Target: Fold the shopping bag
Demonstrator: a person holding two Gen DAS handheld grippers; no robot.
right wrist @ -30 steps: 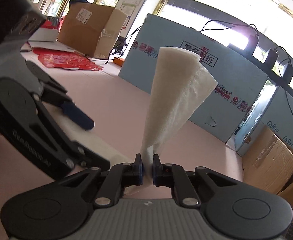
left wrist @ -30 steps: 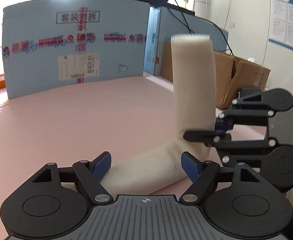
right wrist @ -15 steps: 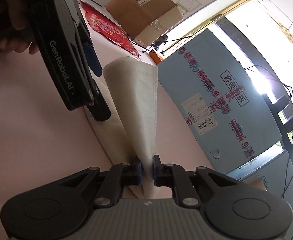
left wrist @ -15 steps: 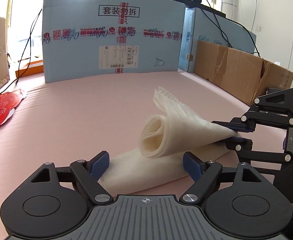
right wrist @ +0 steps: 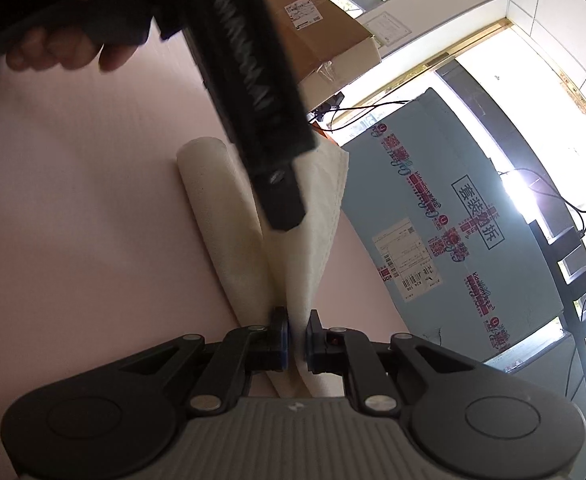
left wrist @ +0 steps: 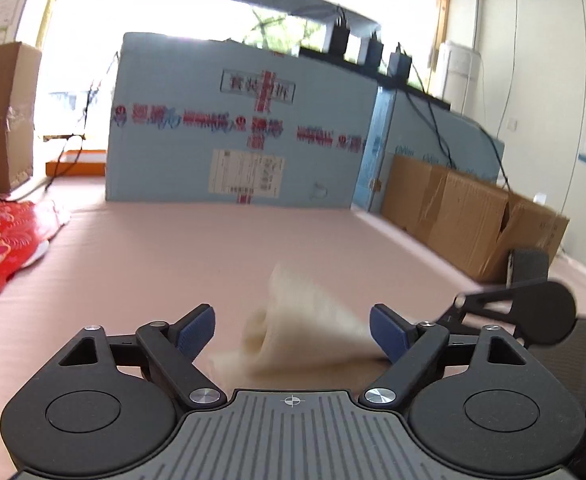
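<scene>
Shopping bag, a cream strip doubled over itself, lies on the pink table so the fold can be pressed flat. Right gripper clamps the upper layer to steer it. Left gripper, its jaws just widened, straddles the bag without gripping.

The shopping bag, upright a second earlier, was folded down toward the counter. The left gripper had just been opening, bag lying unpressed between its fingers.
</scene>
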